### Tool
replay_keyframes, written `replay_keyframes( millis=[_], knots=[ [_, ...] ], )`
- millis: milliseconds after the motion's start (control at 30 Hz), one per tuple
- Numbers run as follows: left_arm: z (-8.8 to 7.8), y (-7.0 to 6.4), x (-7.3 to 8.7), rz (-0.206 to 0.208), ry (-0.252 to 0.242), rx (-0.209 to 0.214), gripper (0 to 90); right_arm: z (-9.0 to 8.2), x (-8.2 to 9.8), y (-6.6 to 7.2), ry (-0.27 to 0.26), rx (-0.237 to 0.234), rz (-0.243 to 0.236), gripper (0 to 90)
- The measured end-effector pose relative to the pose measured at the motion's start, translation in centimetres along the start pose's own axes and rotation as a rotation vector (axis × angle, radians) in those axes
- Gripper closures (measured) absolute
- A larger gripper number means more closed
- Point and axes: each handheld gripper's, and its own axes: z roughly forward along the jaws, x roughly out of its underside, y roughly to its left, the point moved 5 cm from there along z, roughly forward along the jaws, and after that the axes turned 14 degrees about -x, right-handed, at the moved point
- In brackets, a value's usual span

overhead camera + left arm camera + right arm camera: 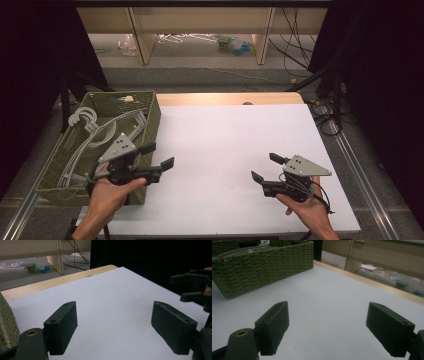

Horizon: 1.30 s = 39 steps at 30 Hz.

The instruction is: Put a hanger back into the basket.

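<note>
At 7 o'clock in the high view, the left claw [159, 156] stands wide open, holding nothing, beside the green woven basket [150, 125] of grey hangers [95, 131]. Right claw [266, 167], at 5 o'clock, equally wide, empty. White tabletop [225, 150] bare between them.

Left gripper view: jaws spread over tabletop [112, 302]; right claw [192, 286] at 3 o'clock; dark curtain behind.

Right gripper view: jaws spread; basket [262, 272] at 11 o'clock; floor clutter beyond.

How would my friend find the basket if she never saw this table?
Start at the big white table and look along its left edge. There sits the basket, a deep, woven, olive-green box with pale grey hangers lying inside. Nothing else there is woven or green.
</note>
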Motion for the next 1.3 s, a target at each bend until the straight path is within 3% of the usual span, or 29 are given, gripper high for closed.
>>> replay_keyframes(
  millis=[100, 167, 333, 500, 567, 633, 700, 767, 800, 867, 967, 1000, 1133, 1233, 1300],
  knots=[
    [0.6, -0.9, 0.7, -0.02, -0.005, 0.022, 20.8, 0.2, 0.5, -0.2, -0.007, -0.007, 0.017, 19.2],
    [1.1, -1.1, 1.4, 0.003, -0.005, 0.021, 20.7, 0.0, 0.5, -0.2, 0.003, -0.002, 0.025, 19.1],
    [2.1, -1.8, 3.4, -0.041, 0.031, 0.072, 19.5, -0.2, 0.5, -0.1, -0.013, 0.004, 0.024, 18.9],
    [2.8, -2.3, 5.0, -0.016, 0.039, 0.071, 17.7, -0.1, 1.0, 0.3, -0.004, -0.014, 0.039, 18.0],
    [3.0, -2.4, 5.6, 0.042, 0.018, 0.054, 17.3, -0.2, 1.2, 0.6, -0.002, -0.023, 0.043, 17.1],
    [3.0, -2.4, 6.0, 0.071, -0.002, 0.041, 17.1, -0.1, 1.3, 0.9, -0.017, -0.039, 0.05, 16.0],
    [2.9, -2.5, 6.4, 0.062, -0.018, 0.034, 16.9, -0.4, 1.5, 1.1, -0.02, -0.044, 0.068, 15.9],
    [2.6, -2.4, 6.6, 0.132, -0.039, -0.003, 16.7, -0.8, 1.6, 1.5, -0.036, -0.046, 0.068, 15.7],
    [2.4, -2.5, 6.7, 0.138, -0.035, 0.003, 16.8, -0.9, 1.7, 1.7, -0.038, -0.051, 0.063, 15.7],
    [2.0, -2.8, 6.8, 0.111, -0.037, 0.024, 16.7, -1.2, 1.8, 2.1, -0.056, -0.042, 0.058, 15.6],
    [1.7, -2.9, 7.0, 0.115, -0.051, 0.037, 16.6, -1.5, 2.2, 2.5, -0.054, -0.057, 0.061, 15.6],
    [1.6, -2.8, 7.0, 0.128, -0.049, 0.032, 16.6, -1.5, 2.4, 2.6, -0.05, -0.055, 0.059, 15.7],
    [1.5, -2.5, 7.1, 0.092, -0.065, 0.028, 16.6, -1.8, 2.7, 3.0, -0.035, -0.068, 0.059, 15.7],
    [1.5, -2.1, 6.9, 0.102, -0.069, 0.021, 16.6, -1.7, 2.6, 2.9, -0.051, -0.056, 0.025, 15.7],
    [1.5, -2.0, 7.0, 0.072, -0.059, 0.021, 16.6, -1.7, 2.8, 3.0, -0.025, -0.068, 0.048, 15.7]
  ],
)
